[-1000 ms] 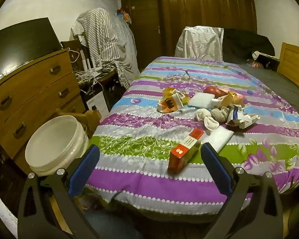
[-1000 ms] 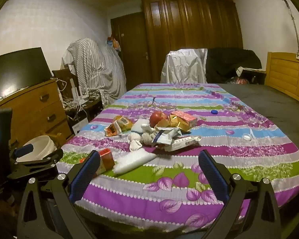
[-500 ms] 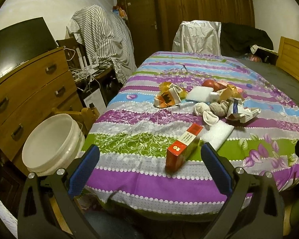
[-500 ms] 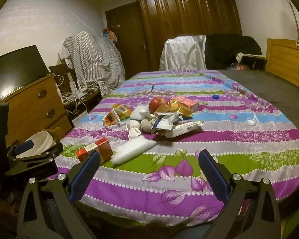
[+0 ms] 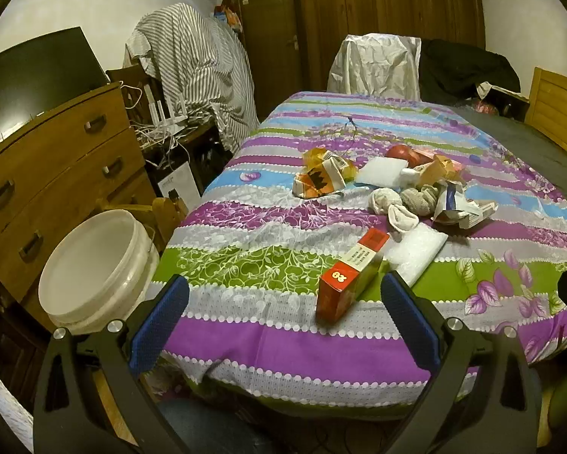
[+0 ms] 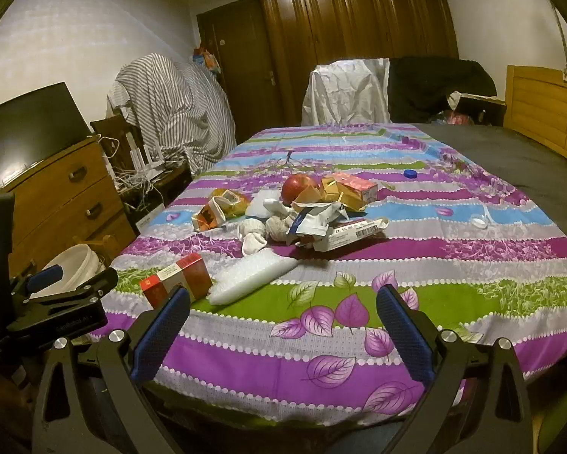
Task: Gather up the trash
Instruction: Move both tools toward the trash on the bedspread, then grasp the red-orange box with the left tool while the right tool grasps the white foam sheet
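Note:
A heap of trash lies mid-bed: an orange wrapper (image 5: 323, 178), a red apple (image 6: 298, 186), torn cartons (image 6: 349, 189), crumpled paper (image 5: 459, 204) and balled socks (image 5: 404, 204). A red box (image 5: 353, 274) and a white foam strip (image 5: 415, 251) lie nearer the bed's front edge. A white bucket (image 5: 98, 268) stands on the floor left of the bed. My left gripper (image 5: 283, 325) is open and empty, just short of the red box. My right gripper (image 6: 281, 331) is open and empty over the bed's front edge; the red box (image 6: 177, 280) lies at its left fingertip.
A wooden dresser (image 5: 52, 174) with a dark screen stands left of the bucket. A striped cloth covers a chair (image 5: 192, 75) beyond it. A wooden headboard (image 6: 544, 109) bounds the bed's right side. A blue cap (image 6: 409, 173) and a clear lid (image 6: 480, 221) lie on the bedspread.
Both grippers have moved forward and closer to the bed; the trash and red box look larger. Both stay open and empty.

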Demonstrator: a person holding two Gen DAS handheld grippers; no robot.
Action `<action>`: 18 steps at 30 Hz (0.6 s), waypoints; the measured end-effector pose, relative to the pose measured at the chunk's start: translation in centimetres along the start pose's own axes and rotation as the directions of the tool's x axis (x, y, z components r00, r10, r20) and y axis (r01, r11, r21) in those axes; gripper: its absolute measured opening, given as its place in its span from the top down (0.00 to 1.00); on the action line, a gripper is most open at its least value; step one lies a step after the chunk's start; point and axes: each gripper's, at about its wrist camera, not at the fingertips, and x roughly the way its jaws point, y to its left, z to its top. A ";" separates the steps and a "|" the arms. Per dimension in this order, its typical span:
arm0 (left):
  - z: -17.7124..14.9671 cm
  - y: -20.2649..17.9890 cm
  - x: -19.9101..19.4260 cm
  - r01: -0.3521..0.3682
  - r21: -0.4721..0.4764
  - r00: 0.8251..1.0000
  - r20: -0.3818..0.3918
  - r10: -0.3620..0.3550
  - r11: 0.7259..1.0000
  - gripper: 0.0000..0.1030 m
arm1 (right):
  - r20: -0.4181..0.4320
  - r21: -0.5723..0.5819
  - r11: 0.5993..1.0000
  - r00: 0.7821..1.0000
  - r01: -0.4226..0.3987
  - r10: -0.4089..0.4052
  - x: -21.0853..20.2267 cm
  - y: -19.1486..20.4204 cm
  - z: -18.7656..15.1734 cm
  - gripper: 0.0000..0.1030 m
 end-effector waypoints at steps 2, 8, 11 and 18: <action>0.0 0.1 0.1 -0.001 -0.001 1.000 -0.002 0.001 1.000 0.05 | -0.002 0.001 1.000 1.000 0.000 0.000 0.1 0.0 -0.1 0.04; -0.2 0.1 0.4 -0.001 -0.001 1.000 -0.013 0.001 1.000 0.05 | -0.013 0.009 1.000 1.000 0.004 -0.004 0.5 -0.2 -0.2 0.04; -0.2 0.1 0.7 0.000 0.000 1.000 -0.021 0.000 1.000 0.05 | -0.021 0.015 1.000 1.000 0.003 -0.003 0.8 -0.4 -0.3 0.04; -1.1 0.3 1.3 0.012 0.014 0.999 -0.032 -0.011 1.000 0.05 | -0.044 0.029 1.000 0.999 0.002 -0.001 1.7 -0.7 -0.5 0.04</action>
